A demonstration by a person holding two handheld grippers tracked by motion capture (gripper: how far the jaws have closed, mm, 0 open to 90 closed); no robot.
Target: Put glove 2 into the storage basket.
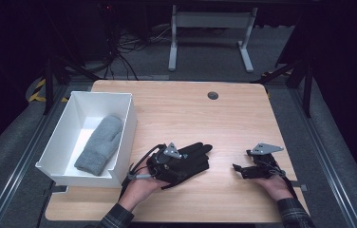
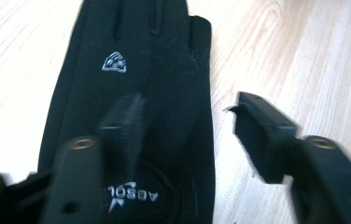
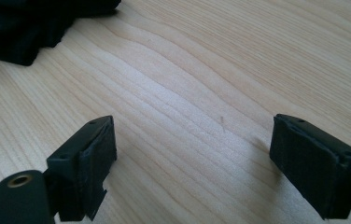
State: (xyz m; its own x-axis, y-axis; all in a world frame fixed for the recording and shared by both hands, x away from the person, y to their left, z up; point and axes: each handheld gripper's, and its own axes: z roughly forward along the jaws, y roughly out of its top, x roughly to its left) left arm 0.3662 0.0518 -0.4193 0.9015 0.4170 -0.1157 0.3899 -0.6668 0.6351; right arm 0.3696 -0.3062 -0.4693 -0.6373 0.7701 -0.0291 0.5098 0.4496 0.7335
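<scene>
A black glove (image 1: pixel 194 157) with a small silver logo lies flat on the wooden table (image 1: pixel 191 118), fingers pointing away to the right. My left gripper (image 1: pixel 166 164) hovers over its cuff end. In the left gripper view the glove (image 2: pixel 136 56) lies below my left gripper (image 2: pixel 187 121), whose jaws stand apart, one over the fabric and one over bare wood, neither pressing on it. My right gripper (image 1: pixel 239 169) rests low near the front right of the table. Its view shows my right gripper (image 3: pixel 192 140) open over bare wood, with the glove's edge (image 3: pixel 24 28) at the upper left.
A white bin (image 1: pixel 62 133) stands at the table's left edge with a grey knit mitten (image 1: pixel 99 145) lying inside. A round cable hole (image 1: pixel 212 95) sits at the back of the table. Desk legs and cables lie on the floor beyond.
</scene>
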